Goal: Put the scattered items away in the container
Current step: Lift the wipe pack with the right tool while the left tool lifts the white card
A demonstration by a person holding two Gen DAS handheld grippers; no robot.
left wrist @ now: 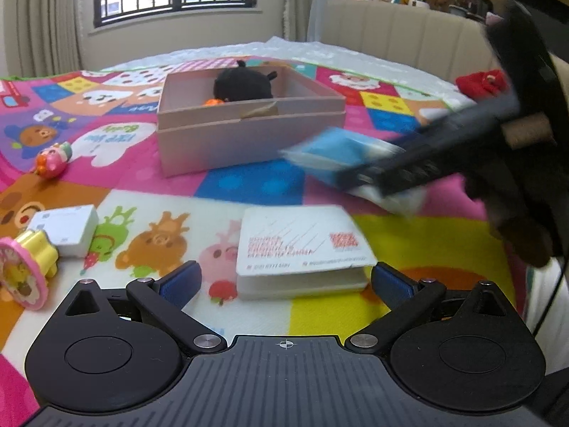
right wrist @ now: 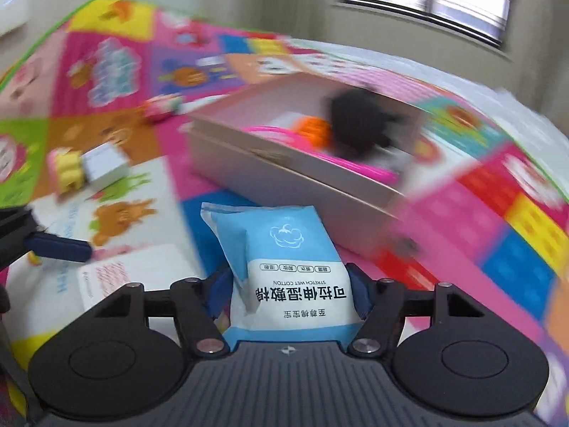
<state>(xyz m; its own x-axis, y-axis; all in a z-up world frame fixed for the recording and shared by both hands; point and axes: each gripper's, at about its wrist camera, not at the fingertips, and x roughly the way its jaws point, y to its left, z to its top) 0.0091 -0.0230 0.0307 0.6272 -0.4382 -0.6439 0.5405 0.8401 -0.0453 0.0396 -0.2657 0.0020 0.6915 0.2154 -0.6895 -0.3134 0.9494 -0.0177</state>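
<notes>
On the bed lies a glossy play mat point(left wrist: 320, 185) printed in bright cartoon squares, and on it at 12 o'clock in the left wrist view stands a shallow rectangular cardboard box point(left wrist: 249, 131), pale pink and open-topped. Inside it sit a fuzzy black plush point(left wrist: 243, 85) and something small and orange point(left wrist: 213, 102); the right wrist view also shows a pink plastic piece point(right wrist: 355, 165) there, too blurred to name.

The right gripper point(right wrist: 290, 291) has its fingers closed on the sides of a soft blue-and-white wipes pack point(right wrist: 281, 256), a crinkly pillow-shaped pouch that points toward the box's near wall at 1 o'clock.

The left gripper point(left wrist: 284, 281) holds nothing: its blue-padded fingers stand wide apart on either side of a flat white carton point(left wrist: 302, 249) with red print, lying on the mat at the tips without touching it.

At 9 o'clock in the left view lie a smaller white carton point(left wrist: 67, 229), touching a yellow-and-pink plastic toy point(left wrist: 26, 267), and farther off a small pink figure point(left wrist: 53, 158)
</notes>
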